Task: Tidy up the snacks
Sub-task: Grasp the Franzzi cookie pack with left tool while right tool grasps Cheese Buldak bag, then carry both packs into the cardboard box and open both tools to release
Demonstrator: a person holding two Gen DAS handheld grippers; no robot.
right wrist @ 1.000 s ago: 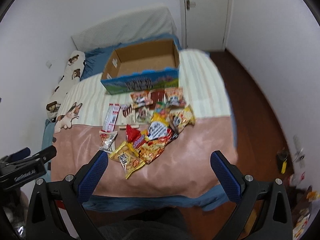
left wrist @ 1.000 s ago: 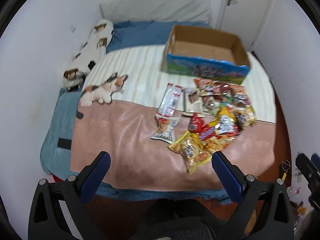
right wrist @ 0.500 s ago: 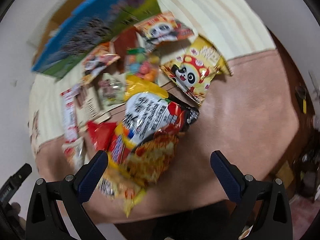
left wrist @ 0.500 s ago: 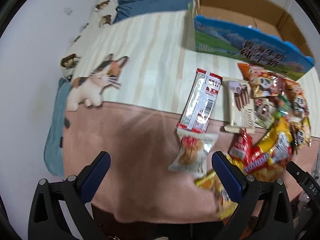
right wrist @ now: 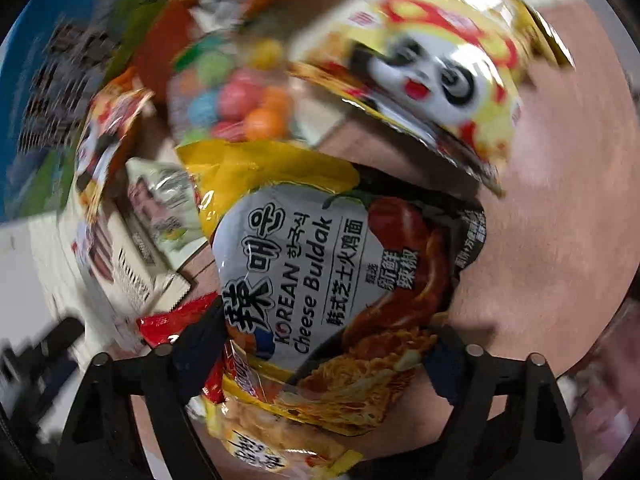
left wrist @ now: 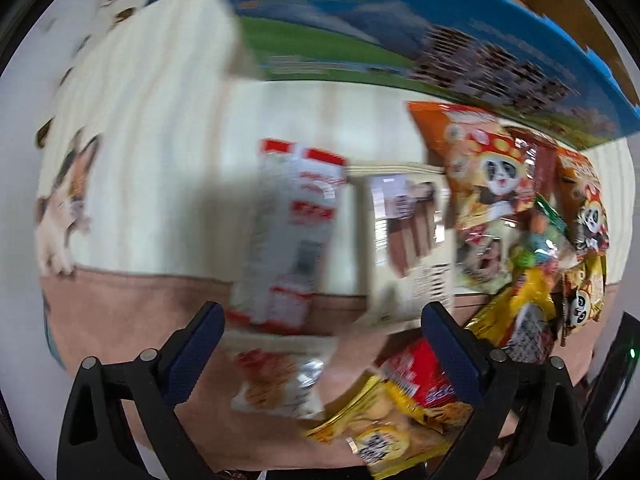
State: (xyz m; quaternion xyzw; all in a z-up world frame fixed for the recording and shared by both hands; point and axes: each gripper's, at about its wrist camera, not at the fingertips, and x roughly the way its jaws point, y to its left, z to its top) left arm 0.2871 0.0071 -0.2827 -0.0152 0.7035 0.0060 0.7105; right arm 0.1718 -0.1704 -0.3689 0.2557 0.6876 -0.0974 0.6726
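Both claws lowered from overview to snack pile beside box [left wrist: 400, 44]. Right claw [right wrist: 320, 344] closing around noodle packet [right wrist: 320, 280], not yet gripped. Left claw [left wrist: 320, 344] wide open, empty; sorting begun.

Left hand-held gripper [left wrist: 320, 344] pointing down, jaws wide apart. Right hand-held gripper [right wrist: 324, 348] pointing steeply down, jaws closing.

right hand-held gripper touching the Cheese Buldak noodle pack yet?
Cannot tell. In the right wrist view the right hand-held gripper straddles the Cheese Buldak noodle pack, jaws closing, but blur hides any pad contact.
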